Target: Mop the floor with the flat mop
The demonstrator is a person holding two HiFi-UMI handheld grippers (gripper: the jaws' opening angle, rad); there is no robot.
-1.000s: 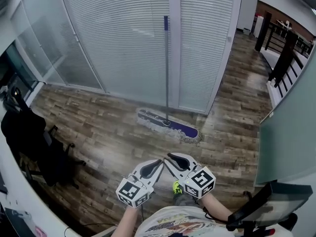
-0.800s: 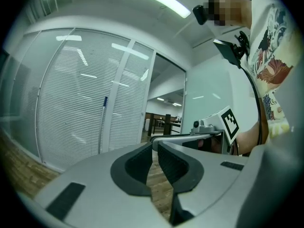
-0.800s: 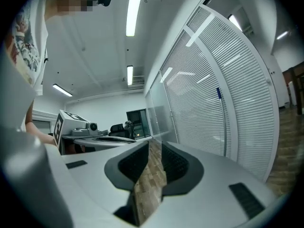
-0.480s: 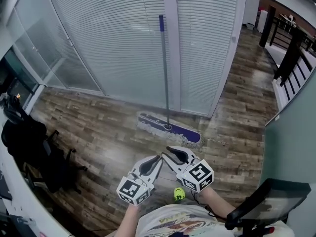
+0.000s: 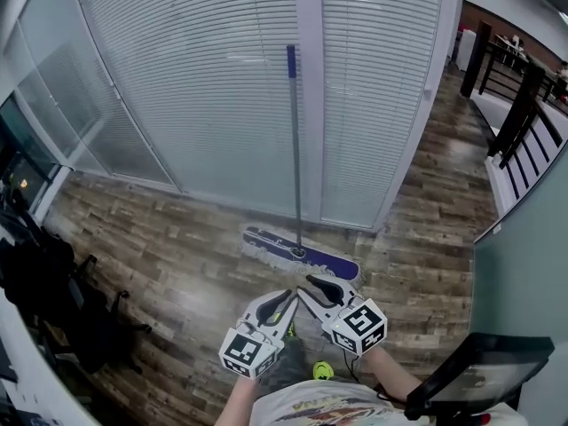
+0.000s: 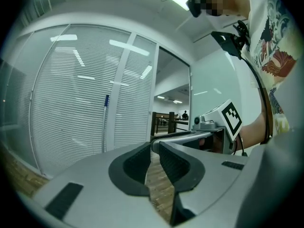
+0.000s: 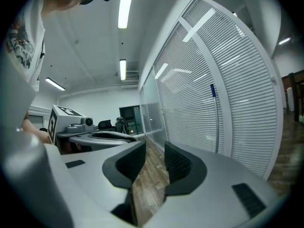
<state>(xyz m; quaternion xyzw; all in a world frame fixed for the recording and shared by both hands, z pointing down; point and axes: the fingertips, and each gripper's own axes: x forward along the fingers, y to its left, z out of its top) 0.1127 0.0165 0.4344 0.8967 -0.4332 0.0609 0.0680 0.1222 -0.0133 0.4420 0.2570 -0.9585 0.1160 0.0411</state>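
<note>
Purple-headed flat mop (image 5: 302, 254), grey metal pole (image 5: 295, 149), is propped against the white slatted partition (image 5: 204, 87) at 12 o'clock. Left gripper (image 5: 282, 298) and right gripper (image 5: 312, 284) are held empty, jaws narrowly parted, having just been opening. Pole is judged light, stiff, slippery; mid-shaft grips are advised.

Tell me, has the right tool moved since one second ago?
Yes. The right tool came forward, nearer to the flat mop head on the floor. Its jaws have just been opening, with nothing between them.
</note>
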